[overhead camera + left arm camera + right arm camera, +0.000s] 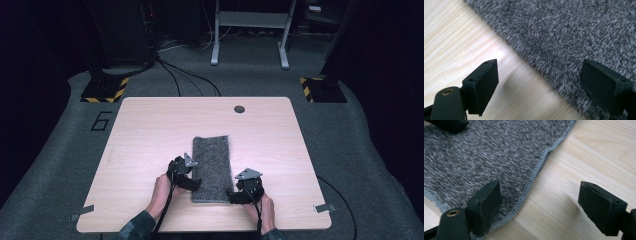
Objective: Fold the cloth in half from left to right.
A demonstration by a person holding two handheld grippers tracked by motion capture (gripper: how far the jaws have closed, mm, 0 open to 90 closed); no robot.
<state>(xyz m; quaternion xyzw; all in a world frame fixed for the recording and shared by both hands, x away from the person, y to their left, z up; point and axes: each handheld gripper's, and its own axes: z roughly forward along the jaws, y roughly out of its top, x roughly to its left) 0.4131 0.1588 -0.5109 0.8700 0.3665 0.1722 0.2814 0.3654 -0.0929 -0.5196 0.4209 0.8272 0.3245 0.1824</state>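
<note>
Counter (150, 130): pale wood, rectangular, carrying one item.

Towel (212, 167): grey, fleecy, folded into a long strip. It lies at the middle of the counter toward my near edge, its long axis running from the near edge to the far edge. Its stitched hem shows along the right side in the right gripper view (534, 173).

Left gripper (192, 184): mine, at the towel's left long edge, close to the near left corner of the cloth. Jaws stand wide apart and hold nothing. In the left gripper view (540, 87) one jaw is over bare wood, the other over the pile, so the edge runs between them.

Right gripper (236, 197): mine, at the towel's near right corner. Jaws likewise wide and empty. In the right gripper view (539, 202) one jaw rests on the cloth, the other over wood, the hem between.

Judgement: both grippers straddle opposite long edges at the near end; the right sits nearer the corner. Closing would pinch both edges for a lift or fold toward the far edge.
</note>
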